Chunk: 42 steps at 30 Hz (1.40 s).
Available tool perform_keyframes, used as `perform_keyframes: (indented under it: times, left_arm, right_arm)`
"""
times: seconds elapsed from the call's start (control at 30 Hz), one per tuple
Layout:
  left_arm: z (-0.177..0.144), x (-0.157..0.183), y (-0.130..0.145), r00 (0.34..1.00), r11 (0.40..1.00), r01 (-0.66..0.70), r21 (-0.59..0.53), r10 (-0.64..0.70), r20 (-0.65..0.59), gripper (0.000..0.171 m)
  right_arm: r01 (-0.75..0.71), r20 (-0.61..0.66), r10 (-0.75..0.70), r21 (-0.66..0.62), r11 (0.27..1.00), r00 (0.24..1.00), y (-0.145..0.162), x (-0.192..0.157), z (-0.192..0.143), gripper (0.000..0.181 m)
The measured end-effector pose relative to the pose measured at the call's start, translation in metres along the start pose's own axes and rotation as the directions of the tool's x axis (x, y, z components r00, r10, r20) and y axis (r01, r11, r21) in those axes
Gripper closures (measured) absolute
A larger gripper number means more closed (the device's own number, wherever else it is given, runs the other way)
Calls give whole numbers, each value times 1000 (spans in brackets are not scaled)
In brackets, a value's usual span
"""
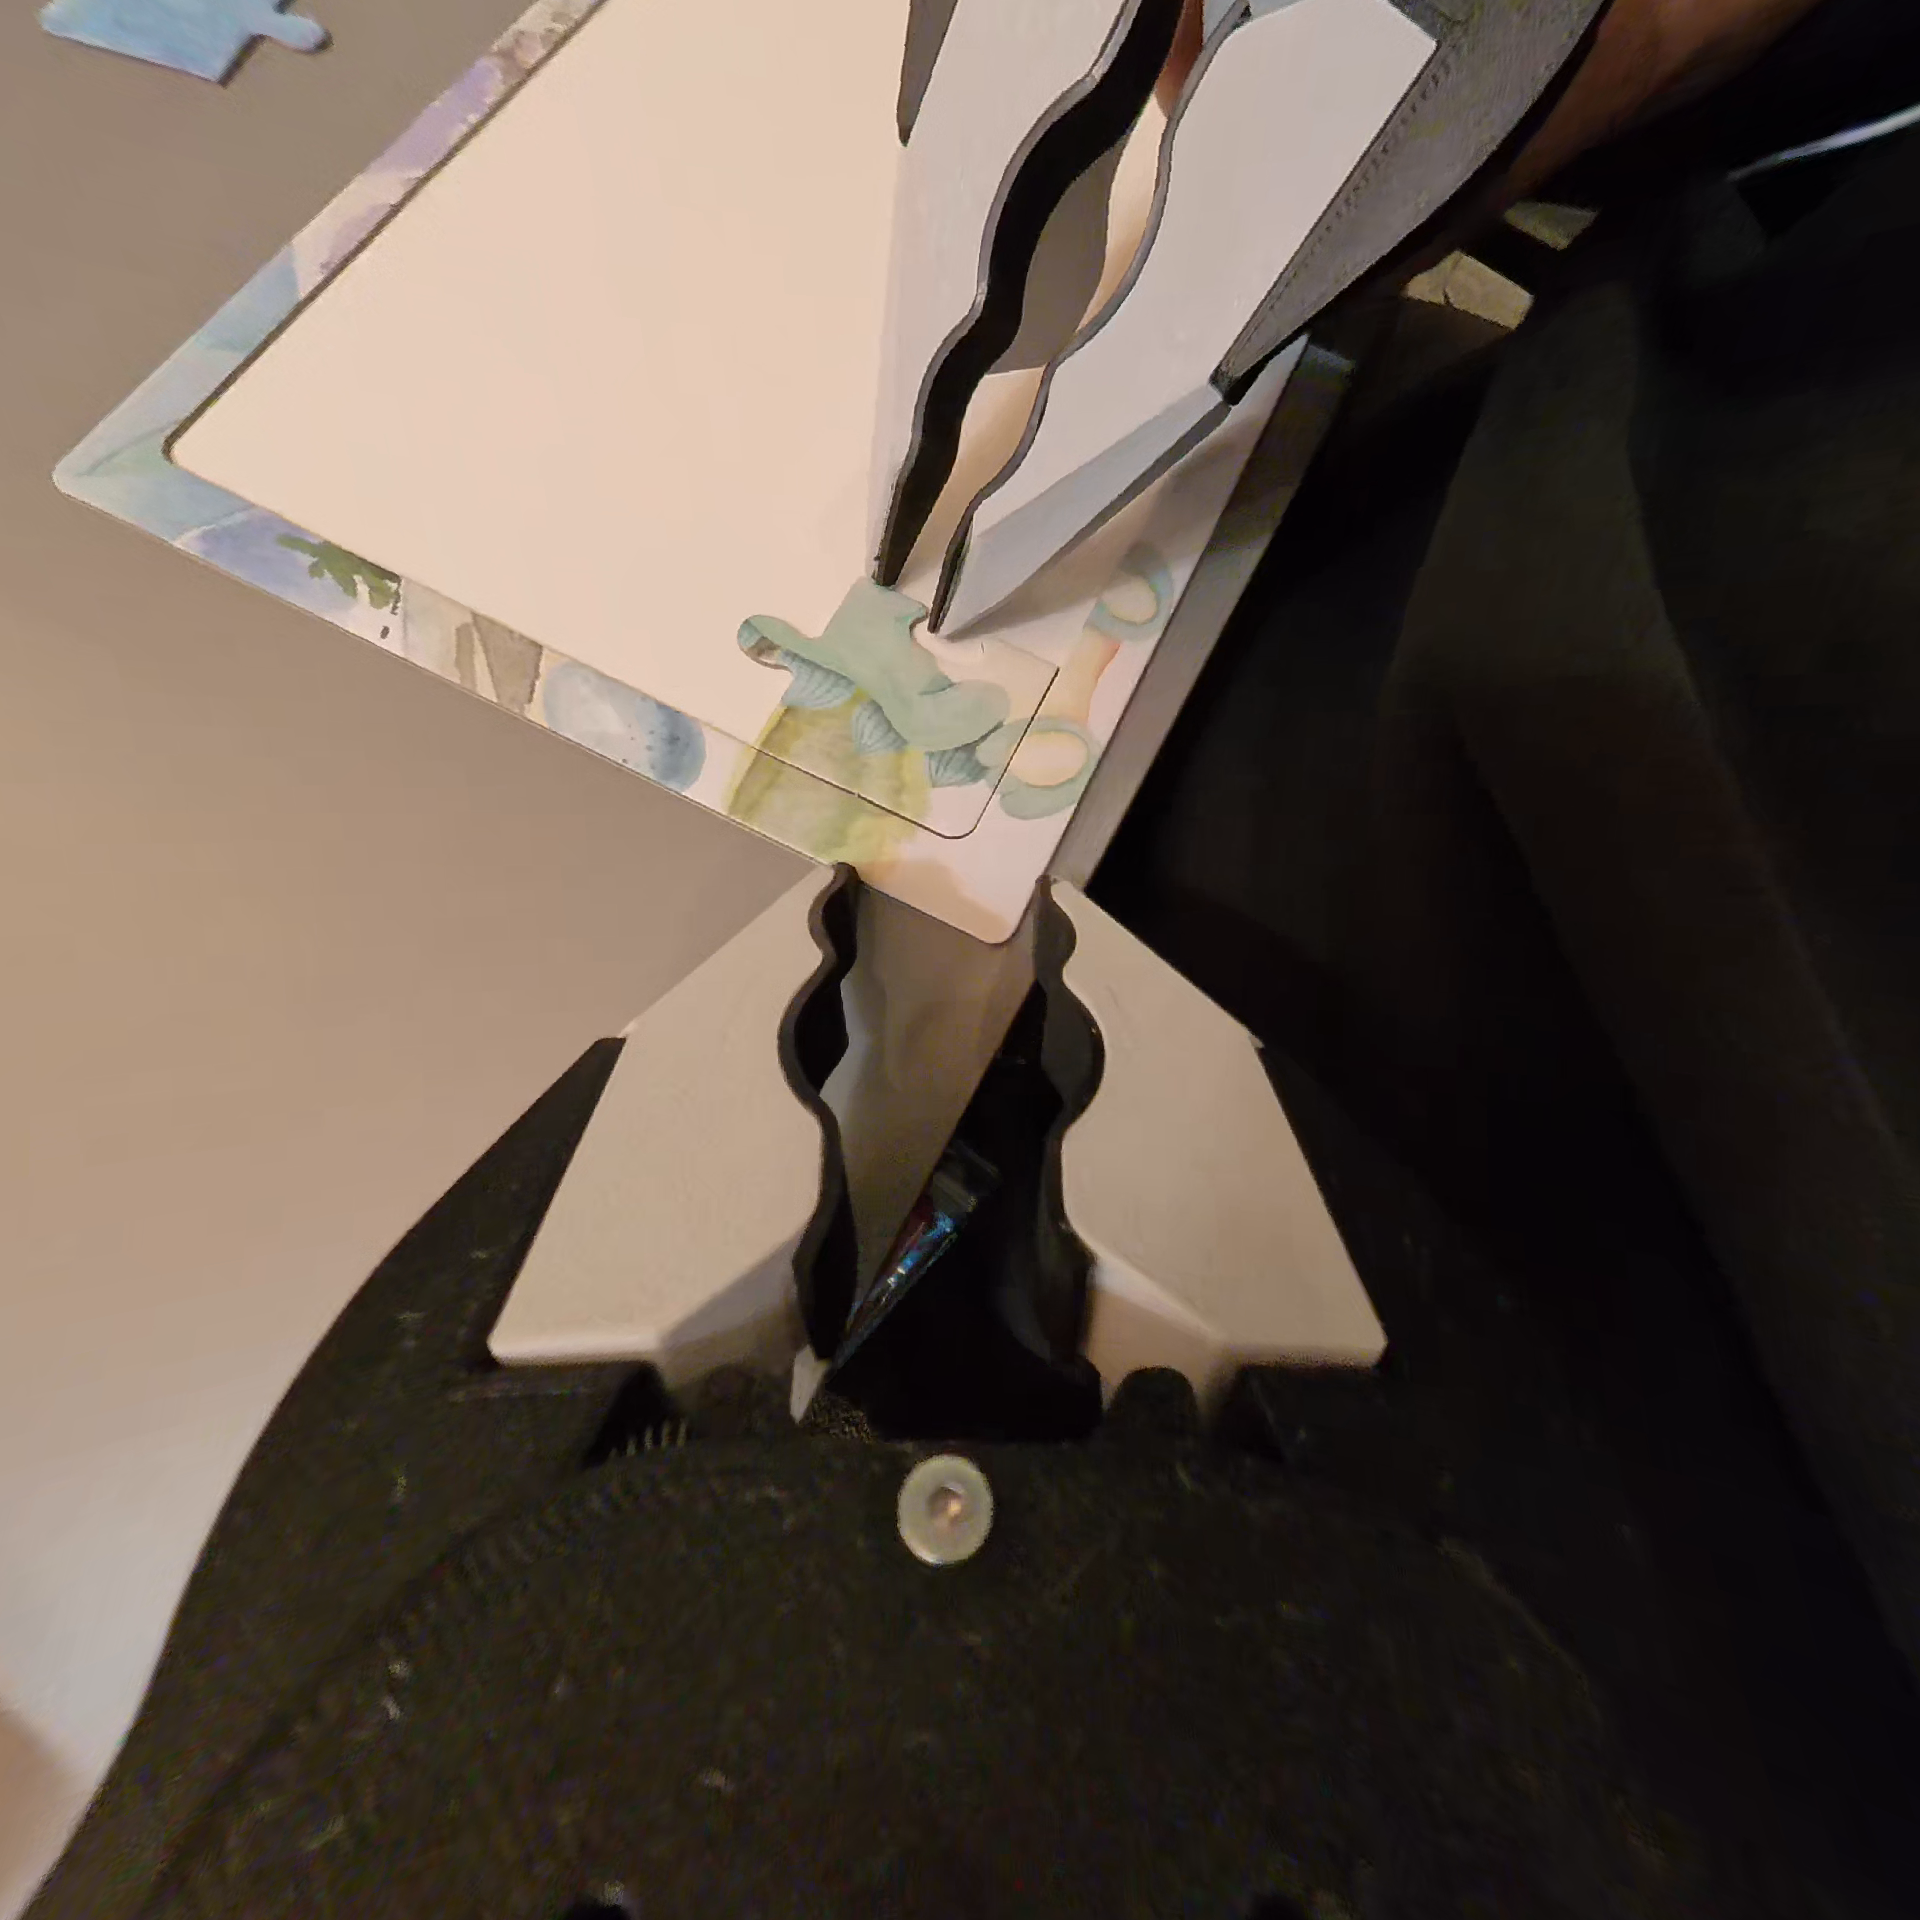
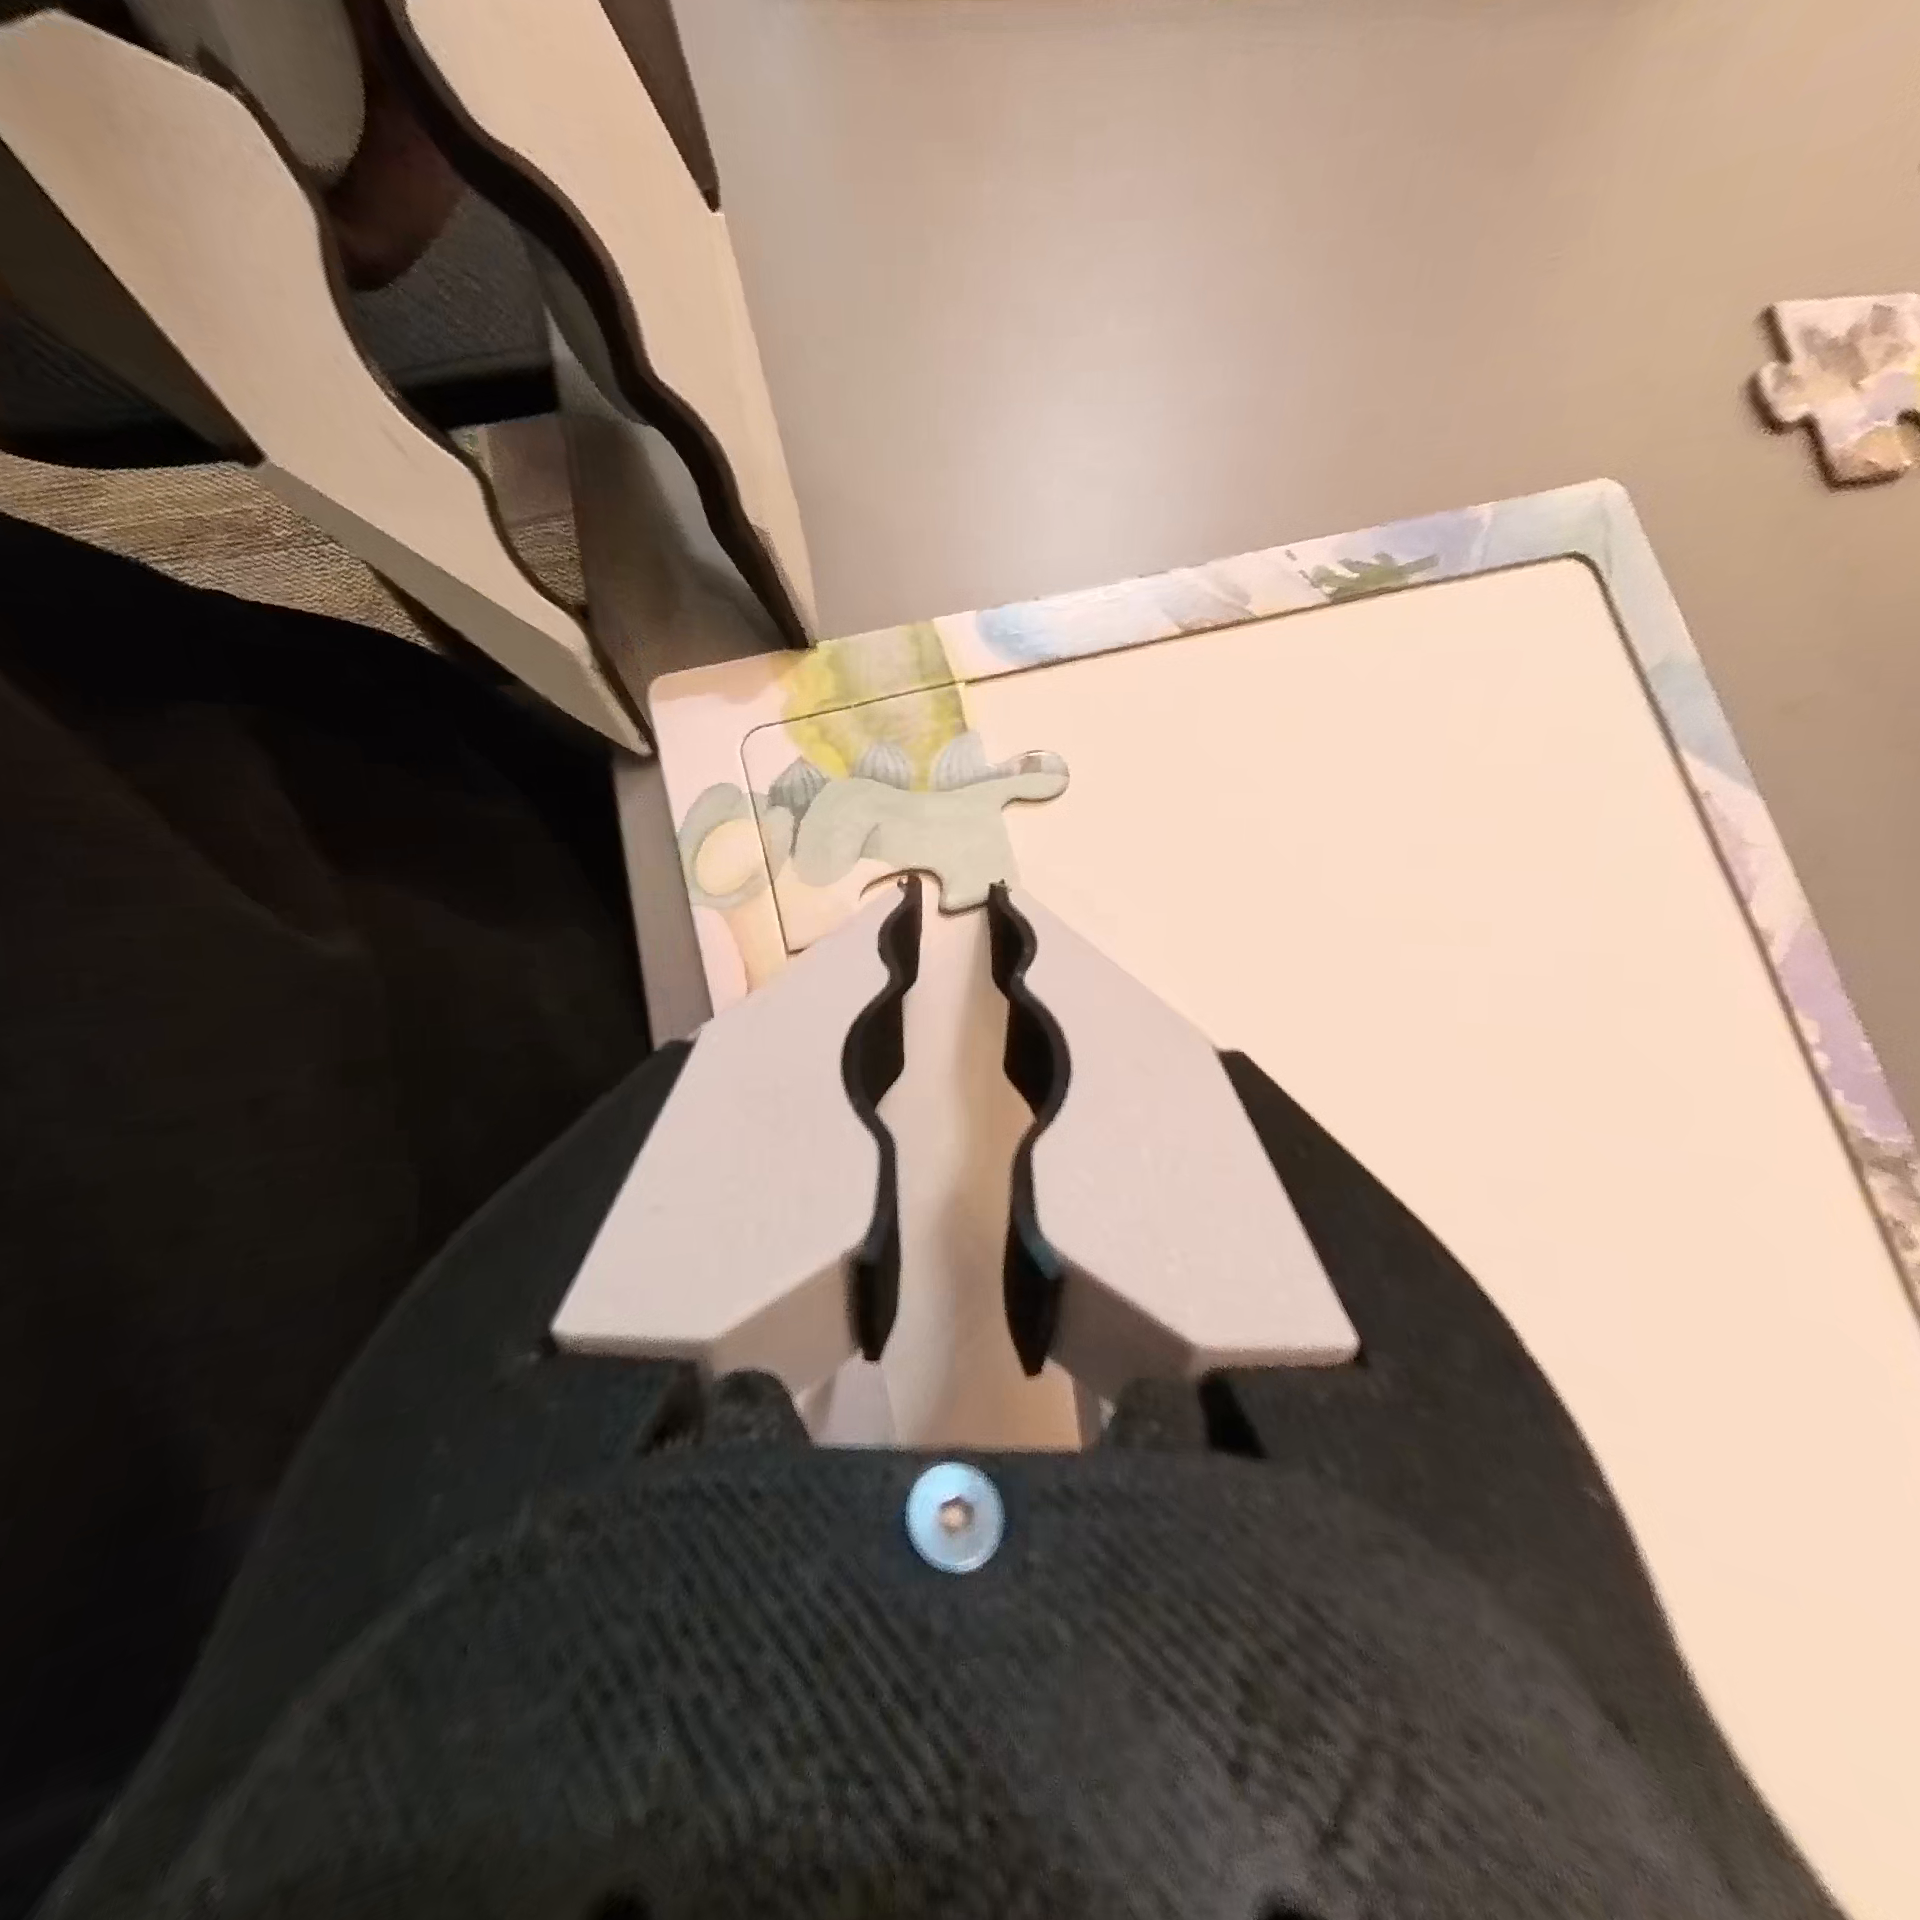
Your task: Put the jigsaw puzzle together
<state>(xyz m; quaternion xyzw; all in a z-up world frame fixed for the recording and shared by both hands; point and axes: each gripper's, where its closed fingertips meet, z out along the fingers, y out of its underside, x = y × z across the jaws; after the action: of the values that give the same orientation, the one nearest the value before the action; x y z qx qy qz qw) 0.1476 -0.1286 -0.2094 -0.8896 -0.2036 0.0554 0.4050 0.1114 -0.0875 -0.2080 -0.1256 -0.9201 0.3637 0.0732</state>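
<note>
Puzzle piece (image 2: 914,821) sits in the tray (image 2: 1351,987) corner. Right gripper (image 2: 951,894) fingers stand slightly apart at its edge. Left gripper (image 1: 945,894) fingers straddle the tray's corner, apart.

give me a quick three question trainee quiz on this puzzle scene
1. True or false: the mushroom-printed corner puzzle piece already lies in a corner of the pastel-bordered puzzle tray.
2. Multiple choice: where do the right gripper's tips sit? A) on the loose grey puzzle piece B) at the corner piece's knobbed edge C) off the beige table
3. Fill in: the left gripper, jaws apart, has its tips at the tray's near ____.

Key: 1 true. 2 B. 3 corner. A loose blue puzzle piece also lies on the table beyond the tray.
</note>
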Motion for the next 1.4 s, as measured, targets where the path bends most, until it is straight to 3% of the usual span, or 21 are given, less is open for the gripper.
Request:
perform_keyframes:
  times: [0.2, 0.5, 0.57, 0.7, 0.8, 0.9, 1.0, 1.1, 1.23, 1.4]
  left_arm:
    - [14, -16, -14, 1000, 998, -6, -56, 6, -14, 138]
    - [25, -30, -28, 998, 998, 40, -39, -41, -45, 139]
    - [24, -28, -28, 995, 997, 60, -53, -64, -73, 137]
    - [9, -36, -48, 980, 990, 139, 20, -135, -149, 133]
    - [-7, -58, -81, 972, 971, 186, 147, -161, -168, 132]
    - [-8, -93, -121, 987, 953, 143, 268, -117, -113, 132]
    - [15, -135, -158, 998, 946, 54, 319, -47, -28, 132]
    - [48, -188, -185, 998, 943, 2, 332, -24, 62, 134]
    - [77, -231, -191, 995, 940, 31, 339, -60, 77, 137]
    - [54, -257, -165, 982, 921, -18, 388, -58, 182, 143]
  right_arm:
    - [-23, -26, 22, -4, 1000, 999, 4, 23, -2, 171]
    - [-31, -16, 31, -8, 999, 999, 8, 41, -5, 170]
    - [-27, -17, 27, -8, 1000, 1000, 9, 44, -8, 153]
    - [-58, -41, 64, 117, 991, 997, -5, 70, -38, 152]
    - [-49, -126, 75, 194, 980, 989, -16, 114, -71, 153]
    - [48, -282, 17, 225, 973, 959, -28, 170, -102, 153]
    - [100, -353, 6, 283, 954, 936, -33, 224, -116, 152]
    - [22, -307, 100, 370, 929, 946, -13, 265, -109, 152]
    - [-70, -200, 188, 483, 873, 962, 14, 268, -108, 157]
    - [-88, -208, 227, 523, 848, 951, 15, 278, -121, 154]
